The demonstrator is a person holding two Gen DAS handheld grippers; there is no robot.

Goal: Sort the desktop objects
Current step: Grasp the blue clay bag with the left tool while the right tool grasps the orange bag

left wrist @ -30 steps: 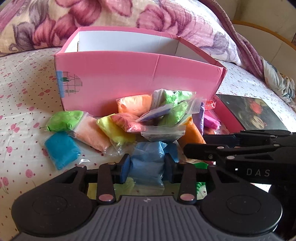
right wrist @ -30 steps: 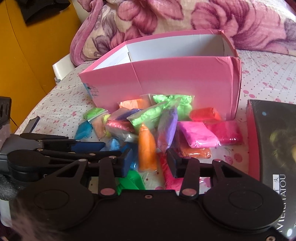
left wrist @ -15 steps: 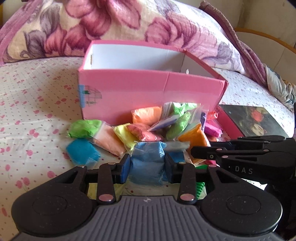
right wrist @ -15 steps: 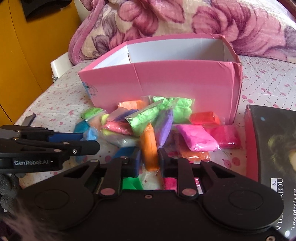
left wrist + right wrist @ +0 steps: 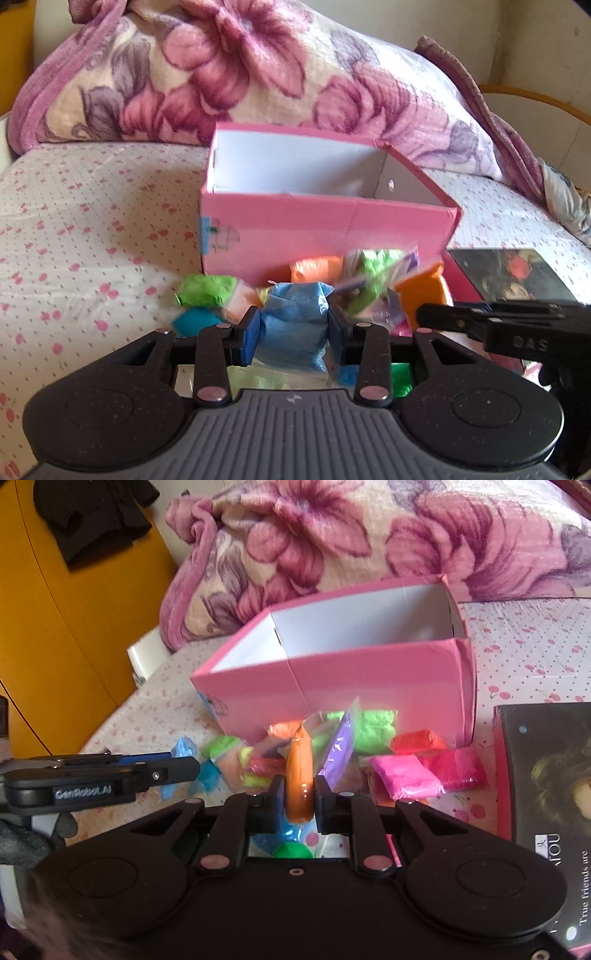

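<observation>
With both packets pinched above the pile — left gripper [image 5: 291,332] on blue bag [image 5: 295,325], right gripper [image 5: 300,800] on orange bag [image 5: 300,775] — slippery plastic could slide free short of the pink box [image 5: 325,225].

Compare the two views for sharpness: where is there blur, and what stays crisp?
Left wrist: the bag pile is smeared, while the blue bag in the left gripper stays crisp. Right wrist: box edges are soft; the pinched orange bag is sharp.

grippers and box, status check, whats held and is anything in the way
Left gripper shut on blue bag. Right gripper shut on orange bag. Pink box open ahead, behind the pile of bags; nothing blocking it.
</observation>
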